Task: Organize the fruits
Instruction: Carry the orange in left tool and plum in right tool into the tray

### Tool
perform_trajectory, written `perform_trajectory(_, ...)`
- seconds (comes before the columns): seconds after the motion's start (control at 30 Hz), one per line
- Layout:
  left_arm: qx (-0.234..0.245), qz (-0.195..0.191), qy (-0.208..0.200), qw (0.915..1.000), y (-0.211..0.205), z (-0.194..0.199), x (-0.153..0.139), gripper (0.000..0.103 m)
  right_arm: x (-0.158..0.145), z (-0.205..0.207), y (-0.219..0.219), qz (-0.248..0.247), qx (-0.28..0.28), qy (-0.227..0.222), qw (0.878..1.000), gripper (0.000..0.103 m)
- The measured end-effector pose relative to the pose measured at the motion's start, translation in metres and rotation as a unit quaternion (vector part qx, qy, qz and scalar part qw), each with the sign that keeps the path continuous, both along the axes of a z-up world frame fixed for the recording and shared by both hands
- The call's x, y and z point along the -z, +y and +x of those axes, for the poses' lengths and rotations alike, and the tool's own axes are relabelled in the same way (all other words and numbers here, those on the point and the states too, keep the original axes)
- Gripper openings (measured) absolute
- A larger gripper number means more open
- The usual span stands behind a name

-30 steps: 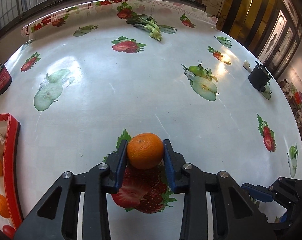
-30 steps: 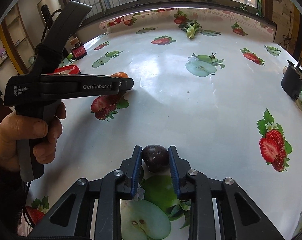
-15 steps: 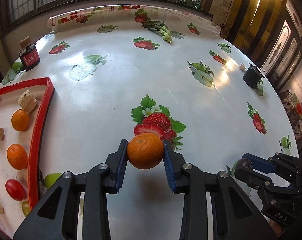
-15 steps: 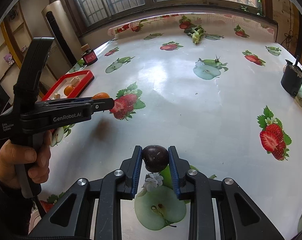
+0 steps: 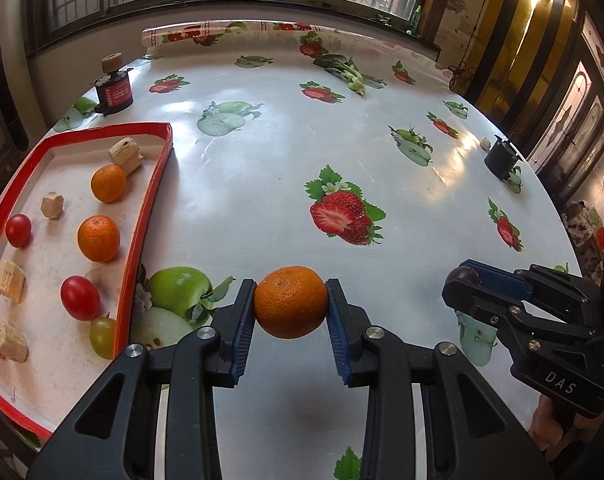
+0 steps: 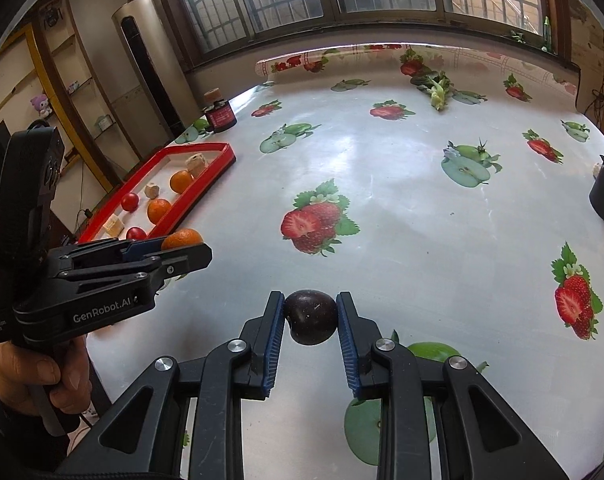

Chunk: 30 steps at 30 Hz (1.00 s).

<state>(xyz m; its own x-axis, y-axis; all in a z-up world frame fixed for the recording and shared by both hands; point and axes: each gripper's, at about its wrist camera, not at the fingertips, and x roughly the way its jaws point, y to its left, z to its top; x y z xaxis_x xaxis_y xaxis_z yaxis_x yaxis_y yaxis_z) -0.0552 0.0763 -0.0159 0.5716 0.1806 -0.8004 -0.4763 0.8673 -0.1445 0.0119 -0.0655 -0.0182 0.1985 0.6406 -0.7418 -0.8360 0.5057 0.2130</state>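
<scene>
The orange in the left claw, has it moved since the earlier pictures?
Yes. The orange, gripped by the left claw, has come off the printed strawberry and nearer the red tray.

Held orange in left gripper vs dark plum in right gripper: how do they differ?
Colour: the orange is bright with dimpled skin; the plum is dark purple, smooth and glossy.
Size: the orange looks bigger, spreading the left gripper wider than the plum spreads the right gripper.
Place: the orange hangs nearer the red tray.
Shared: both are round, clamped between blue pads and lifted off the table.
</scene>
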Motion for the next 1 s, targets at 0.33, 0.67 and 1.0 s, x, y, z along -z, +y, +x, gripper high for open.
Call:
perform_trajectory(0.33, -0.023, 0.000, -0.009, 0.9997, 0.011, -0.029, -0.006, 0.032, -0.010, -0.022, 0.028, 0.006, -0.033, -0.009, 0.999, 0.027)
perform_trajectory(0.67, -0.050, -0.004, -0.013, 0.9987, 0.028, -0.053, -0.008, 0.032, -0.016, -0.038, 0.058, 0.009, -0.062, -0.015, 0.998, 0.027)
perform_trajectory(1.0, -0.074, -0.006, -0.016, 0.9971, 0.045, -0.074, -0.009, 0.032, -0.014, -0.049, 0.087, 0.006, -0.083, -0.016, 0.996, 0.027)
